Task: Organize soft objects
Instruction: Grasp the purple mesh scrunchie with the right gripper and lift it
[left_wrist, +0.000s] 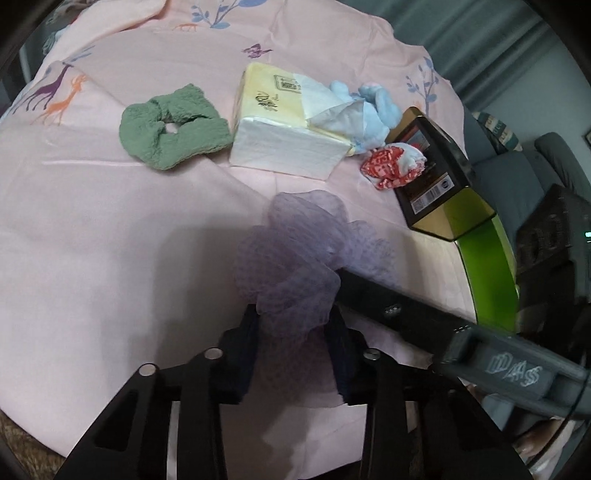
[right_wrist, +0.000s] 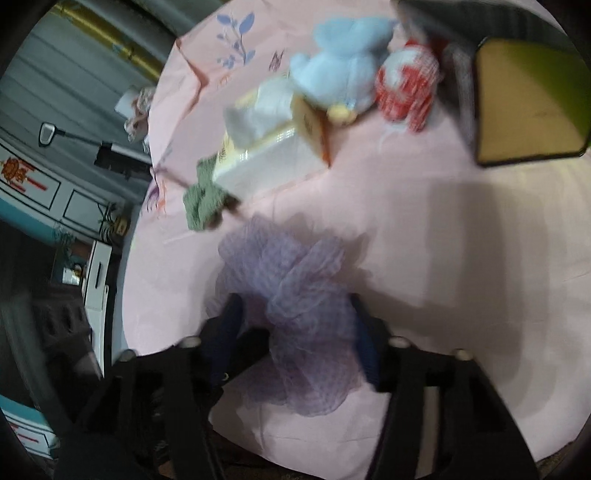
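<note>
Only left view shows right gripper (left_wrist: 338, 275) beside mesh puff (left_wrist: 295, 254).

Lighting is soft, moderately dim indoor light. Broad shadows fall across the pink sheet (left_wrist: 110, 221) near the lower centre. Left view is sharp; right view shows motion blur. Fisheye distortion curves the edges, with dark vignetted corners.
</note>
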